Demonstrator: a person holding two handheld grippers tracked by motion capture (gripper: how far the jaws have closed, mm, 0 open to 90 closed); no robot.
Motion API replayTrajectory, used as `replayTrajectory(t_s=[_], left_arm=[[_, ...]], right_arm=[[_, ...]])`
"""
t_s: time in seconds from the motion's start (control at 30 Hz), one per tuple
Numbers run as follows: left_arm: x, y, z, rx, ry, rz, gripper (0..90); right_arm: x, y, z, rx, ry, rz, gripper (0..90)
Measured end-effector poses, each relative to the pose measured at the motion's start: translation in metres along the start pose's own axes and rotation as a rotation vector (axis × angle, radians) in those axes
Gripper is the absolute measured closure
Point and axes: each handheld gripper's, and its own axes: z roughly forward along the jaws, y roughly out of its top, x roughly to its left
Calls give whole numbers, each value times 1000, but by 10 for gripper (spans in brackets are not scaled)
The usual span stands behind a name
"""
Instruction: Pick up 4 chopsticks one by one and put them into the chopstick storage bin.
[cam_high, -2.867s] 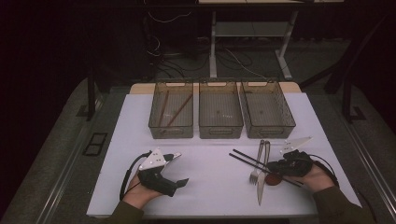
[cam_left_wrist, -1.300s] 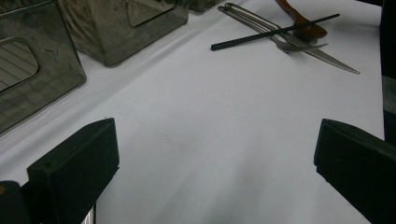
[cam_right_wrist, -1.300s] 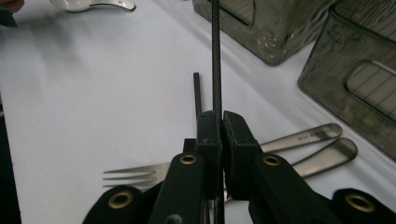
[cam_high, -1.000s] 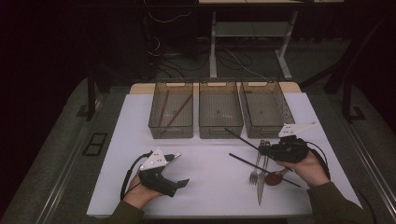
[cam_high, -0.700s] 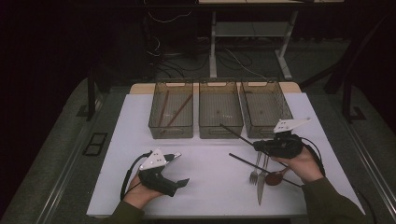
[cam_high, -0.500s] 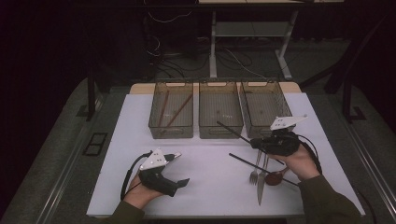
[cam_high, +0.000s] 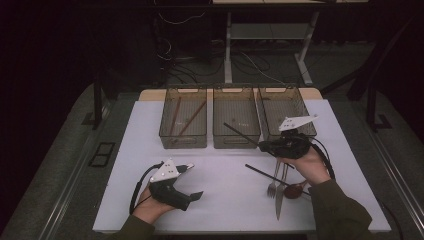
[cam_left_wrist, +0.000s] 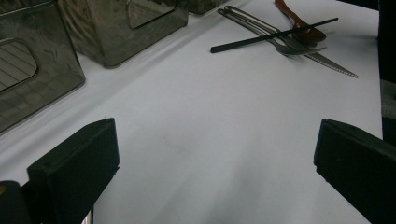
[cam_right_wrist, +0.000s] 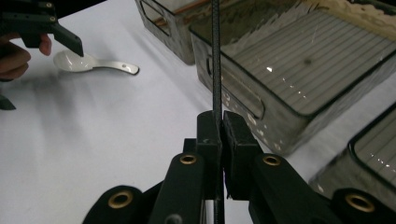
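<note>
My right gripper (cam_high: 264, 145) (cam_right_wrist: 221, 132) is shut on a black chopstick (cam_high: 240, 133) (cam_right_wrist: 215, 65), held above the table in front of the bins. The stick points up and left over the near edge of the middle bin (cam_high: 236, 141). A second black chopstick (cam_high: 264, 173) (cam_left_wrist: 273, 36) lies across a fork (cam_high: 273, 184), a knife (cam_high: 279, 201) and a brown spoon (cam_high: 295, 190) (cam_left_wrist: 299, 21) at the right. My left gripper (cam_high: 192, 182) (cam_left_wrist: 215, 177) rests on the table at the left, jaws wide open with nothing between them. A white spoon (cam_high: 186, 166) (cam_right_wrist: 93, 63) lies beside it.
Three dark see-through bins stand in a row at the back. The left bin (cam_high: 183, 141) holds brown chopsticks (cam_high: 192, 118). The right bin (cam_high: 301, 107) stands just behind my right hand. The white table surface (cam_high: 225, 185) is bare between the two grippers.
My right gripper has lifted one black chopstick off the cutlery pile and carried it up and to the left, toward the bins. The left gripper has stayed put.
</note>
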Motion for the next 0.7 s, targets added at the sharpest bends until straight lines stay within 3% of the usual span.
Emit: replayTrajectory(t_s=[0.7], left_arm=[[-3,2,3,-2,-4,10,0]], right_arm=[[8,49,35,12,-18,-26,853]])
